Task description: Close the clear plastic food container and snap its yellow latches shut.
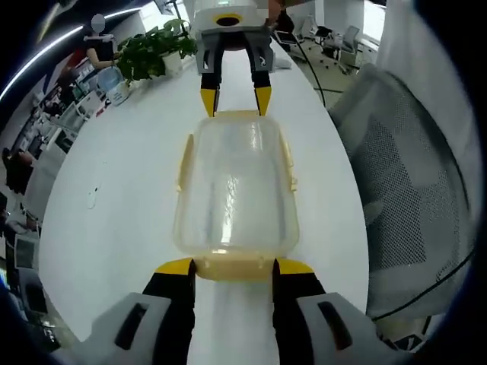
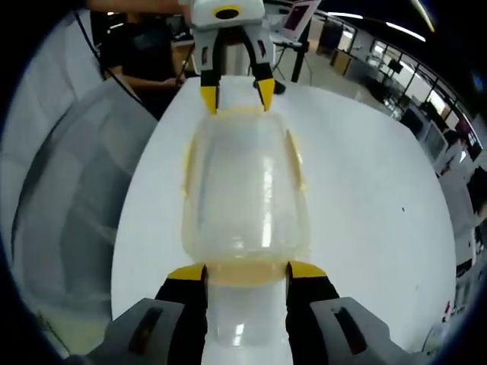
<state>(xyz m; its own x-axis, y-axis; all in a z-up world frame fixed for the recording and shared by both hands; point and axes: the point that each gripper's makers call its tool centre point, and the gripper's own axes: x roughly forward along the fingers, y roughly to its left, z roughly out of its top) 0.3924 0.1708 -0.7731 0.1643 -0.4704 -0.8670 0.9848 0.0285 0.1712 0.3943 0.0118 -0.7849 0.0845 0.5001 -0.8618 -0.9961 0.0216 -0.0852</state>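
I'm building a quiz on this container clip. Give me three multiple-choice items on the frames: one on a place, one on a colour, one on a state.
1. Where do the two tools stand relative to the container?
A. Both along one long side
B. One at each short end
C. Both above the lid

2. What colour are the tips of the tools?
A. Yellow
B. Red
C. Blue

3. How is the lid?
A. Lying beside the container
B. Held up in the air
C. Sitting on the container

Answers:
1 B: the left tool sits at one end of the clear container and the right tool at the far end.
2 A: yellow tips show on the right tool and on the left tool across from it.
3 C: the lid covers the container on the white table; whether the latches are snapped cannot be told.
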